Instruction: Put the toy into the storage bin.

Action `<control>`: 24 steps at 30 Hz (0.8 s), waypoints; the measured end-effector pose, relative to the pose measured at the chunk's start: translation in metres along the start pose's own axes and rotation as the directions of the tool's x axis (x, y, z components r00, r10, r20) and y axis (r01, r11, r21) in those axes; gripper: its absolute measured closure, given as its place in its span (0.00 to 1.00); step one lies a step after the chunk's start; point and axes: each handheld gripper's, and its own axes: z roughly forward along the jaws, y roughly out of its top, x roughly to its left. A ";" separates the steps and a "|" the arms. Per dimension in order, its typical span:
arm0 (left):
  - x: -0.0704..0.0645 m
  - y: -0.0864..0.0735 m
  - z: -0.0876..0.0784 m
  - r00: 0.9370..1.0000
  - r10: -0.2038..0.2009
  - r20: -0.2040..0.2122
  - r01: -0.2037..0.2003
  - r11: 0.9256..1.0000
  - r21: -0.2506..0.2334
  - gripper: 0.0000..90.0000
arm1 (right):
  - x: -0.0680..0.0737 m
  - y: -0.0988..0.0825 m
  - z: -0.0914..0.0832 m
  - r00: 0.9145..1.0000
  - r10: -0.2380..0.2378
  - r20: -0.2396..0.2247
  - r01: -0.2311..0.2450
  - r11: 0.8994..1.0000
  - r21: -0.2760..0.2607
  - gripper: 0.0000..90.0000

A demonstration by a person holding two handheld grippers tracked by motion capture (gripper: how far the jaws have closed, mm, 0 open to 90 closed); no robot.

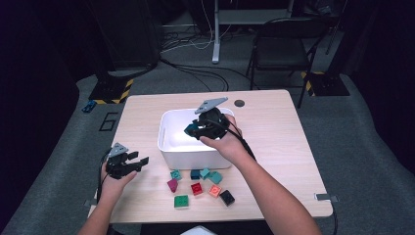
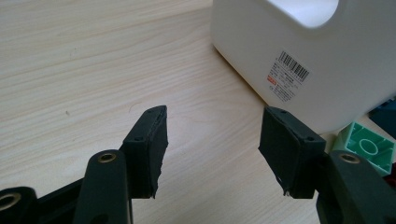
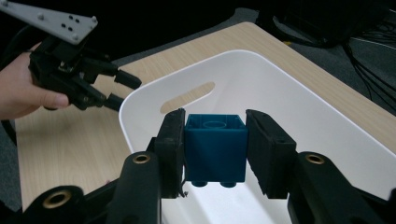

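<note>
My right gripper (image 3: 214,140) is shut on a blue brick (image 3: 215,149), its jaws pressing both sides, and holds it in the air above the inside of the white bin (image 3: 280,98). In the high view that gripper (image 1: 192,129) hangs over the bin's (image 1: 169,147) right half. My left gripper (image 1: 142,161) rests near the table's left front, open, with bare tabletop between its jaws (image 2: 212,140). The bin's labelled wall (image 2: 289,74) stands just beyond it, and a green brick (image 2: 369,147) lies at its right.
Several loose bricks lie on the wooden table (image 1: 274,127) in front of the bin: teal (image 1: 175,174), maroon (image 1: 172,185), red (image 1: 196,188), green (image 1: 181,201), orange (image 1: 214,191) and black (image 1: 226,197). A chair (image 1: 284,49) stands beyond the table.
</note>
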 end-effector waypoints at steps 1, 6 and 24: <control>0.000 0.000 0.000 1.000 0.000 0.001 0.000 1.000 0.003 0.46 | -0.001 0.002 0.003 1.000 0.000 -0.006 0.000 1.000 -0.006 0.65; 0.001 0.000 0.000 1.000 0.001 -0.001 -0.001 1.000 0.001 0.46 | -0.005 0.010 0.021 0.999 -0.007 -0.039 0.006 1.000 -0.022 0.65; 0.001 0.000 0.001 1.000 0.007 0.009 -0.007 1.000 0.002 0.46 | -0.020 0.011 0.090 0.998 -0.022 -0.053 0.024 0.999 0.026 0.65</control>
